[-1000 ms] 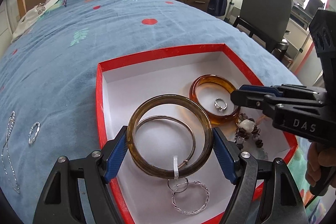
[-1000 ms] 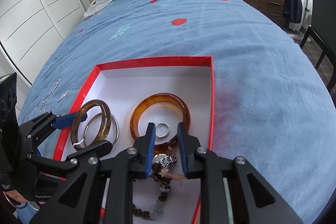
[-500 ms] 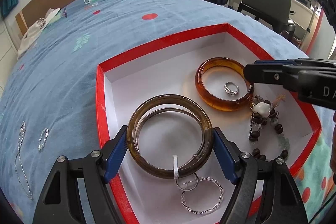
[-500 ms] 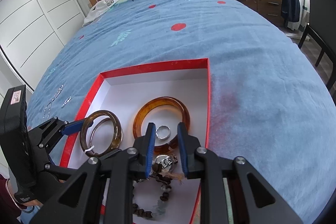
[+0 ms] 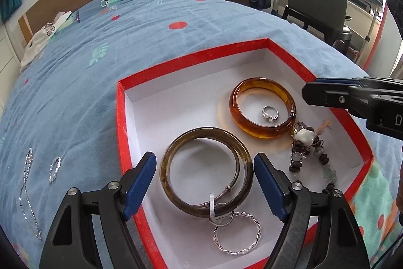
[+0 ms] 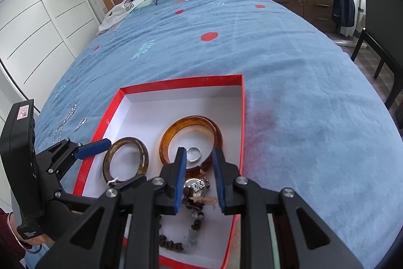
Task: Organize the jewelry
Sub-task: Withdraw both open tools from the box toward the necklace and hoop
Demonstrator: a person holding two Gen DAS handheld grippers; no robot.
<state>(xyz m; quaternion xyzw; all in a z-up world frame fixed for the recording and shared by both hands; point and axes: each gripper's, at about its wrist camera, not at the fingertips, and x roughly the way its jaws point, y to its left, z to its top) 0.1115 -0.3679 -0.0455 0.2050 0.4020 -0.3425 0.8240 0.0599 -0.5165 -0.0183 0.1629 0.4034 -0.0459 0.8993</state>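
Left wrist view: the left hand-held gripper is spread wide, its blue pads flanking the dark brown bangle with a gap on each side, so it grips nothing. That bangle lies flat on the white floor of the red-rimmed box, with a thin metal bangle nested inside it and a white tag looped over its near edge. A twisted silver bracelet lies just in front, close to the near wall. Deeper in the box sits the amber bangle with a silver ring lying inside its circle; a beaded strand with a white stone lies touching its near right edge. The box rests on the blue bedspread, where a silver chain and a small sparkly piece lie to the left of it, outside the rim. In the right wrist view the right hand-held gripper hangs over the beads and a metal watch, partly parted and holding nothing.
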